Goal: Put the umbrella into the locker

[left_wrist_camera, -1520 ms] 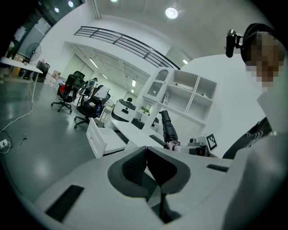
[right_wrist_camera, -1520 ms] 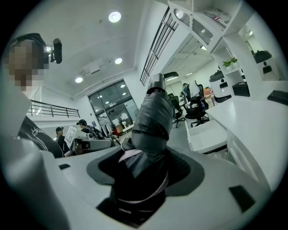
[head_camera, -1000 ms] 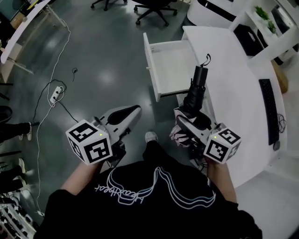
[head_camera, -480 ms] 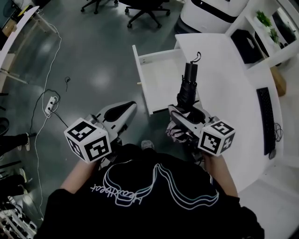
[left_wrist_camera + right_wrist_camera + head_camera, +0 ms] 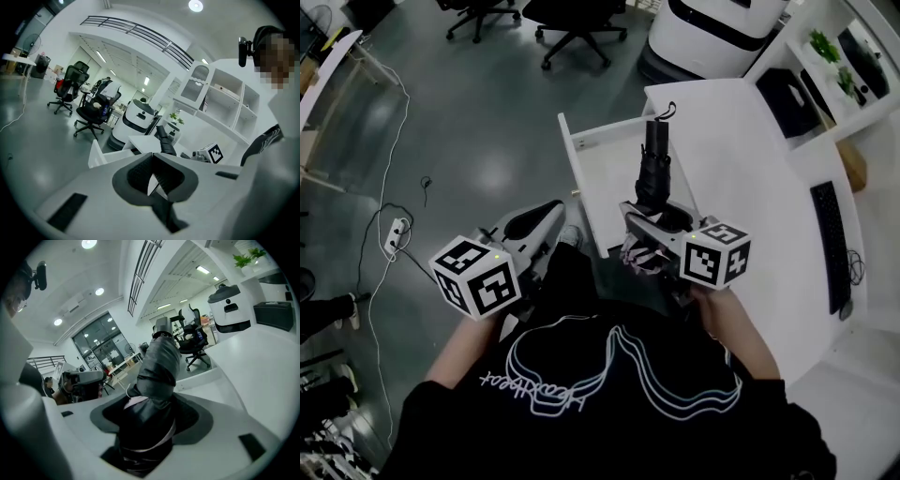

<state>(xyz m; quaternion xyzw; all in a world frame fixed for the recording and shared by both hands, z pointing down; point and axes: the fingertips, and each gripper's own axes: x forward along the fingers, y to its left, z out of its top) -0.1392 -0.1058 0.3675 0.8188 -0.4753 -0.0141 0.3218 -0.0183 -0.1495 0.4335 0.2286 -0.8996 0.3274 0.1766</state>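
Observation:
A folded black umbrella [image 5: 652,173] with pink-striped cloth at its base points away from me, its strap end over the open white drawer [image 5: 574,178]. My right gripper [image 5: 654,217] is shut on the umbrella's thick lower part. In the right gripper view the umbrella [image 5: 159,366] fills the space between the pads, above the drawer's rim [image 5: 201,378]. My left gripper [image 5: 546,214] hangs over the floor just left of the drawer, jaws together and holding nothing. The left gripper view shows its pads meeting [image 5: 152,157], with the umbrella [image 5: 165,143] and drawer [image 5: 96,157] beyond.
The drawer juts from a curved white desk [image 5: 741,178] carrying a keyboard [image 5: 828,246]. White shelves with plants [image 5: 825,47] stand at the right. Office chairs [image 5: 572,19] and a white machine [image 5: 712,33] stand beyond. A power strip [image 5: 394,236] with its cable lies on the floor at left.
Both grippers have moved forward toward the drawer. The umbrella's far end, earlier beside the desk edge, now lies over the open drawer. The grip on the umbrella is unchanged.

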